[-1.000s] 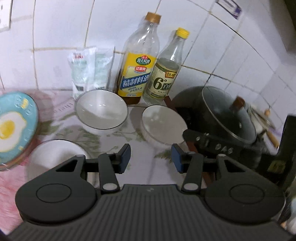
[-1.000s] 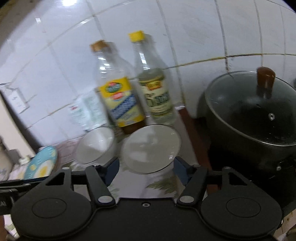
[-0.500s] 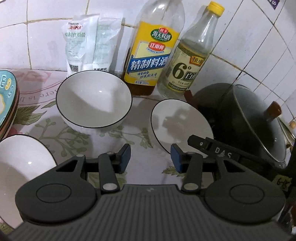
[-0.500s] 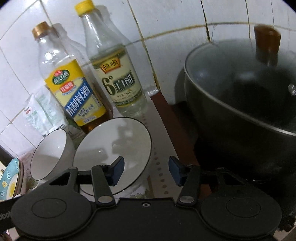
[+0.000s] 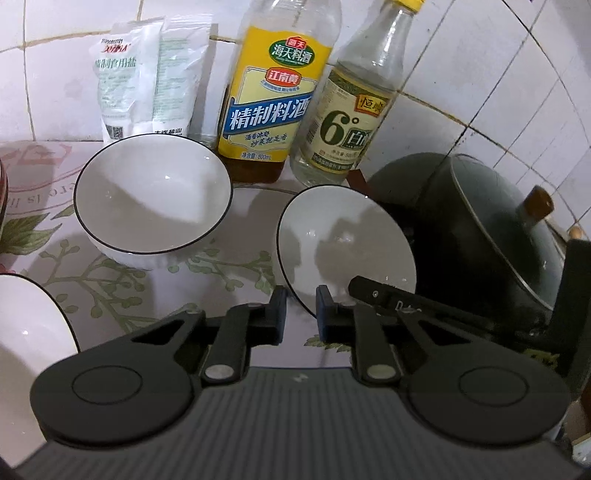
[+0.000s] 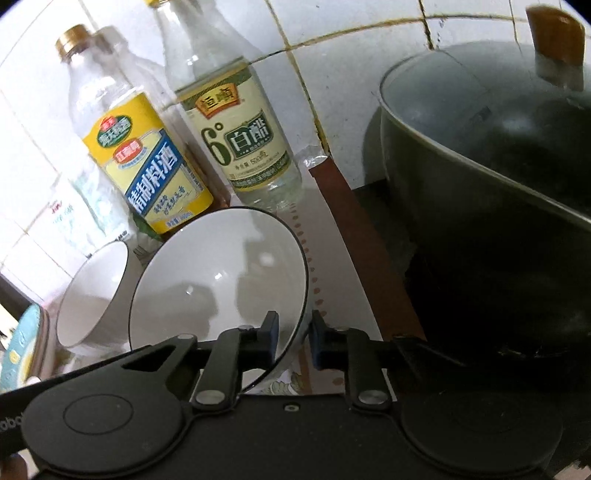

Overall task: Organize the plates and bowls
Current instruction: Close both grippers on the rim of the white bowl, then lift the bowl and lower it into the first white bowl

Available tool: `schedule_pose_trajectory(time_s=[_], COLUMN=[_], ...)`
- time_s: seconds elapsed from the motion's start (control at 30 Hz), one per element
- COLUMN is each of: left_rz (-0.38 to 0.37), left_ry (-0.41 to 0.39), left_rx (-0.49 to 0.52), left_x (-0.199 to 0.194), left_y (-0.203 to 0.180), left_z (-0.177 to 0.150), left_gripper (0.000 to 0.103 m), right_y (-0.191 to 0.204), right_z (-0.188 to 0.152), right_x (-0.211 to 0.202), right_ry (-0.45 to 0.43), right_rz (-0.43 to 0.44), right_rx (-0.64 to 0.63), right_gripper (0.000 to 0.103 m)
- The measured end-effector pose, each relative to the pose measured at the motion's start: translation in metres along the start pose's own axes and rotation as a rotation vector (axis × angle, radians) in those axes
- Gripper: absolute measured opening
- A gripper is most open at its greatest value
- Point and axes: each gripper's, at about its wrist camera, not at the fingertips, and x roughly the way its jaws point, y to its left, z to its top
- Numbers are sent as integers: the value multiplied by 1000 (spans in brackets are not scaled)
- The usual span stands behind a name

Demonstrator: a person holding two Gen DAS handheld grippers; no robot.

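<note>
**Now both grippers clamp one bowl's rim**

Nearest, the left gripper (image 5: pixel 301 314) has just closed on the near rim of the right bowl (image 5: pixel 343 240), its pads either side of the rim. The right gripper (image 6: pixel 293 341) has likewise just closed on the same bowl (image 6: pixel 221 280) at its right rim; the bowl is tilted. Beside it on the counter (image 5: pixel 122 284) sits a second bowl (image 5: pixel 153 192), with a third (image 5: pixel 26 332) at the near left edge. Behind stand two bottles (image 5: pixel 271 92) (image 5: pixel 351 110), a salt bag (image 5: pixel 144 77) and a lidded pot (image 5: pixel 498 229) at the tiled wall.

third bowl (image 5: pixel 29 332) cut by left edge, bottle tops (image 5: pixel 410 3) cropped
</note>
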Motion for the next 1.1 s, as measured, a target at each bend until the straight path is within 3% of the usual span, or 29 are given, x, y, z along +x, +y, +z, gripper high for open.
schedule_pose_trajectory(time_s=[0.4, 0.83, 1.1], left_rz=[-28, -49, -37], left_ry=[-12, -115, -173], left_rx=[12, 16, 6], left_x=[-41, -154, -211], left_y=[9, 22, 50], left_z=[-7, -18, -25], left_gripper=[16, 15, 15], right_y=[16, 75, 122], right_z=[-6, -20, -27], right_x=[-31, -119, -140], right_ry=[26, -35, -21], right_rz=[29, 101, 168], right_rx=[10, -83, -135], right_gripper=[21, 21, 21])
